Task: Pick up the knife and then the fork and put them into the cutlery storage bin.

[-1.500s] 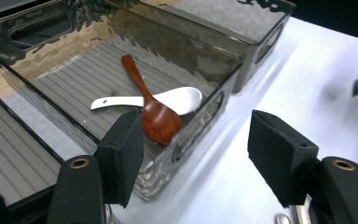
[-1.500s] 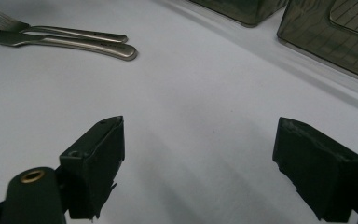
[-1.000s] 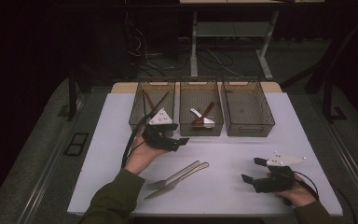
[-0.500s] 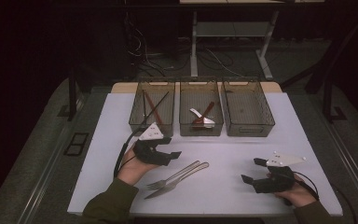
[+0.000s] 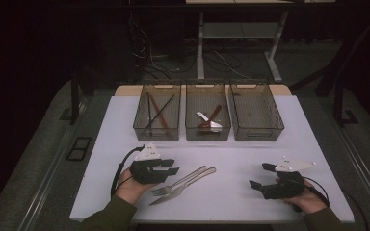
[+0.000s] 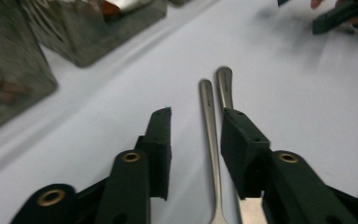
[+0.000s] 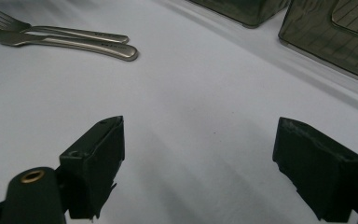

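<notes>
In the high view, a fork [image 5: 183,179] and a knife [image 5: 180,190] were seen lying side by side on the white tabletop [image 5: 231,149], handles angled toward the far right. The left tongs [image 5: 169,168] were held low just beside the fork's tines, at the left of the cutlery, and the right tongs [image 5: 262,176] were rested well apart from it near the right edge, spread wide with nothing between them. Three clear bins were lined along the far side: the left bin [image 5: 157,118] with dark chopsticks, the middle bin [image 5: 208,116] with a spoon and a brown-handled utensil, and the right bin [image 5: 255,115]. In the left gripper view, the left tongs [image 6: 196,140] were shown partly closed, having just been closing, with the fork's handle [image 6: 209,126] lying between the jaws but not yet pinched; the knife's handle [image 6: 224,86] was partly covered by the right-hand jaw. In the right gripper view, the right tongs [image 7: 198,144] were seen spread over bare tabletop, the fork [image 7: 70,32] and knife [image 7: 70,44] lying far off at the upper left.
</notes>
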`<state>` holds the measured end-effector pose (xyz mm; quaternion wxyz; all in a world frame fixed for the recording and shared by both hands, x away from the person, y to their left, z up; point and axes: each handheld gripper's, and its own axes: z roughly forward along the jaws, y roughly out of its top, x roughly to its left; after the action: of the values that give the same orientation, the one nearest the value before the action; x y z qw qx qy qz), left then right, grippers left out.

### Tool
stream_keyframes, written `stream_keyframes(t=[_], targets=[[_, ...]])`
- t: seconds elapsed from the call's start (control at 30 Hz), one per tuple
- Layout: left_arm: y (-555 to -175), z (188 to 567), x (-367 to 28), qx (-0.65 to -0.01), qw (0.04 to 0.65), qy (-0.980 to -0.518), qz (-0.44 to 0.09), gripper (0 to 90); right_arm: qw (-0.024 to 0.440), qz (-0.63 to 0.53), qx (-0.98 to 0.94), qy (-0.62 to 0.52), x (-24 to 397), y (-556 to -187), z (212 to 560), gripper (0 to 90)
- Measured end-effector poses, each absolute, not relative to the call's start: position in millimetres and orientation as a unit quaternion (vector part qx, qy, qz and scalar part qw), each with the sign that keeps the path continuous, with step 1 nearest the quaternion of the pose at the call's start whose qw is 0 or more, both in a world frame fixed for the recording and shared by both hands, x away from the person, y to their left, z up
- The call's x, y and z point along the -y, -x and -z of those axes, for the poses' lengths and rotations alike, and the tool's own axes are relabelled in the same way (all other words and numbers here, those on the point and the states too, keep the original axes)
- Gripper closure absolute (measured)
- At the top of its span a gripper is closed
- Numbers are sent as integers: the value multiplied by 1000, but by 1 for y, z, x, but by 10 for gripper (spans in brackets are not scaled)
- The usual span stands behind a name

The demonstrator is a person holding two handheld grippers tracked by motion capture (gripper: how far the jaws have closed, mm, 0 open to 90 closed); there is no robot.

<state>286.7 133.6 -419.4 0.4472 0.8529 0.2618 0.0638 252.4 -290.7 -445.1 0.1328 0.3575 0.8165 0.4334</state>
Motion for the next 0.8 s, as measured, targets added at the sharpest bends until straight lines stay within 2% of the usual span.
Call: stream_keyframes(t=[0.27,0.47,0.8], targets=[[-287,434,-121,-244,410,-878,-35,725,133,-432,-817,-357,291,-252,445,162],[-288,441,-118,-239,391,-888,-19,749,135,-432,-818,-356,291,-252,445,162],[-288,445,-115,-233,372,-898,-20,782,134,-431,-818,-356,291,-252,445,162]])
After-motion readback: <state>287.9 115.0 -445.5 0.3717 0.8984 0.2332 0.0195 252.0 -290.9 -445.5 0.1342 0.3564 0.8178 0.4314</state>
